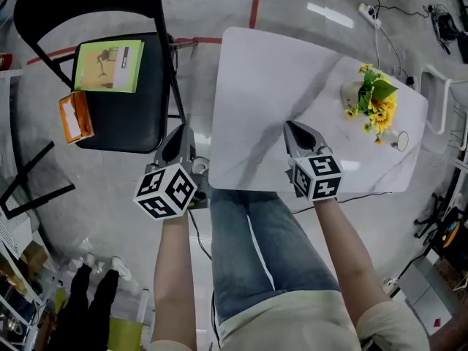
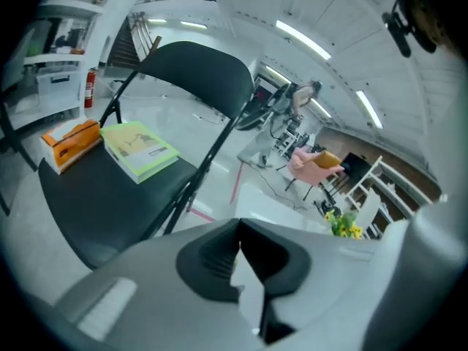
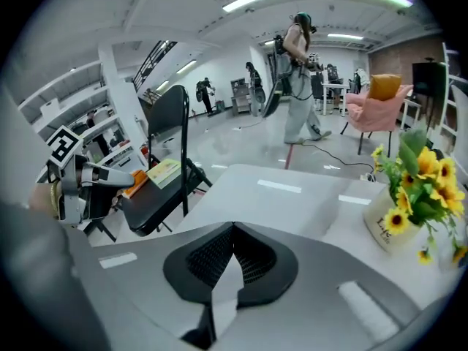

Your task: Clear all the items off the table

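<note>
Two things left on the white rectangular table [image 1: 292,86], far as I can see: a white pot of yellow sunflowers [image 1: 373,101] at the far right end, and a small round clear item [image 1: 400,140] just beside it near the table's edge. Can't tell what that one is, too small. Rest of the tabletop looks bare.

Over on the black folding chair [image 1: 124,119], a green-covered book [image 1: 108,66] lies flat on the seat, w/ an orange box [image 1: 75,115] at the seat's edge next to it, hanging partly over. My guess is those are cleared items parked there, so I'd call the job roughly half done; pot and round item are what's left.

Claws now. Left claw [image 1: 175,141] sits off the table's left edge, between chair and table, pointing toward the chair. Its own view shows jaws fully together, pads meeting, nothing pinched. Right claw [image 1: 296,131] hangs over the near part of the tabletop, not touching anything I can see, aimed toward the flower end. Jaws pressed together too, nothing between them, just bare table beyond. Both hands empty, then. Pot's well apart from the right claw, so that looks like the next reach, and the jaws need to spread first.
</note>
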`<state>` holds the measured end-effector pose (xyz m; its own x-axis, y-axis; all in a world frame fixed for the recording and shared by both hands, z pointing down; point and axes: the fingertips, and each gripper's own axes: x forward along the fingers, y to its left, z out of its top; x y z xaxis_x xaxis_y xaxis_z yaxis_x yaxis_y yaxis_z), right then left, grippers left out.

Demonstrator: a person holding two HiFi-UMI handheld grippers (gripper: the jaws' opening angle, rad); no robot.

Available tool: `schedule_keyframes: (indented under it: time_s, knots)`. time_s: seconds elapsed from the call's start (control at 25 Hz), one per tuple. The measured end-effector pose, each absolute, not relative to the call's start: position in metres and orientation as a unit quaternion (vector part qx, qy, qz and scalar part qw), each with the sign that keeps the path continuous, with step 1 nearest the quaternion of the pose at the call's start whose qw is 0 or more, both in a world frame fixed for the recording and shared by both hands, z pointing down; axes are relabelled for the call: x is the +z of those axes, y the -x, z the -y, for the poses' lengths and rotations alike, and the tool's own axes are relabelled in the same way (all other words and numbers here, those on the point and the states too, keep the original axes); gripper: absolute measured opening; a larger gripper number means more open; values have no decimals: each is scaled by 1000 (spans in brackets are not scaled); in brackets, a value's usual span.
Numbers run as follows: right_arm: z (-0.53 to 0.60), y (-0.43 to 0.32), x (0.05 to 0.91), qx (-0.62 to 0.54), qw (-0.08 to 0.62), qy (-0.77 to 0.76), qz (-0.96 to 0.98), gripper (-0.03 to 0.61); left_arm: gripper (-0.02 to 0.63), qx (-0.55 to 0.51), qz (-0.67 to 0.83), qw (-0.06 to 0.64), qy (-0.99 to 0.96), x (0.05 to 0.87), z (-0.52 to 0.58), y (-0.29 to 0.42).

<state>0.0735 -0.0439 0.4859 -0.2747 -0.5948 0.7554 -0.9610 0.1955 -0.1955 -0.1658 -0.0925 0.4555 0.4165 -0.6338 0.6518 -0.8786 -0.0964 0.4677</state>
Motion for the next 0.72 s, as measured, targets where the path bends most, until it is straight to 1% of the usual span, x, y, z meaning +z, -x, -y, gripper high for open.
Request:
schedule_keyframes:
  time_s: [0.24,0.48,0.72]
  knots:
    - [27,-129,484,343,246,-599,680,-2,8,202,460,388,-773,456,85,93]
    - [13,-177,480,344,217,-652,640,0,8,243,402,358,-807,457,74,35]
    - [-6,-217,482,345,192,-697,599,10,8,268,350,349,-827,465,57,-13]
